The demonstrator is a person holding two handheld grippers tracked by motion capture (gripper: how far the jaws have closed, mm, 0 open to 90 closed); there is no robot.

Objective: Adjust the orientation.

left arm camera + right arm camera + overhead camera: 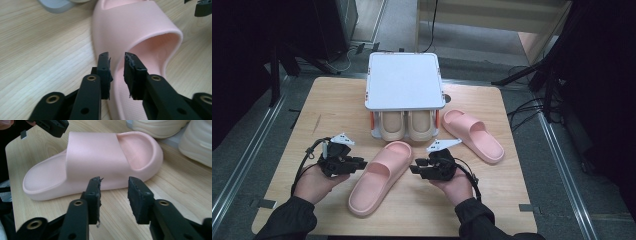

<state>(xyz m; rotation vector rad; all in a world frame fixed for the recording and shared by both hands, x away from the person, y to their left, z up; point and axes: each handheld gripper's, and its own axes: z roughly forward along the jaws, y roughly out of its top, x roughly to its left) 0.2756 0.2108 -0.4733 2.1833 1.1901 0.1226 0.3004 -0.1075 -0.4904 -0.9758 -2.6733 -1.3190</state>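
A pink slipper (377,177) lies at an angle on the wooden table (322,105), its toe toward the rack. My left gripper (362,162) is at its left side by the strap. In the left gripper view the jaws (117,60) stand a little apart over the slipper's (140,27) side wall, and no pad visibly presses on it. My right gripper (414,170) is at the slipper's right side. Its jaws (113,183) are open just short of the slipper's (95,157) sole edge, with bare table between them.
A second pink slipper (474,135) lies at the right, beside a white-topped rack (404,80) at the back that holds two beige shoes (393,125). Those shoes (160,126) are close behind the slipper's toe. The table's front edge is near the person's sleeves.
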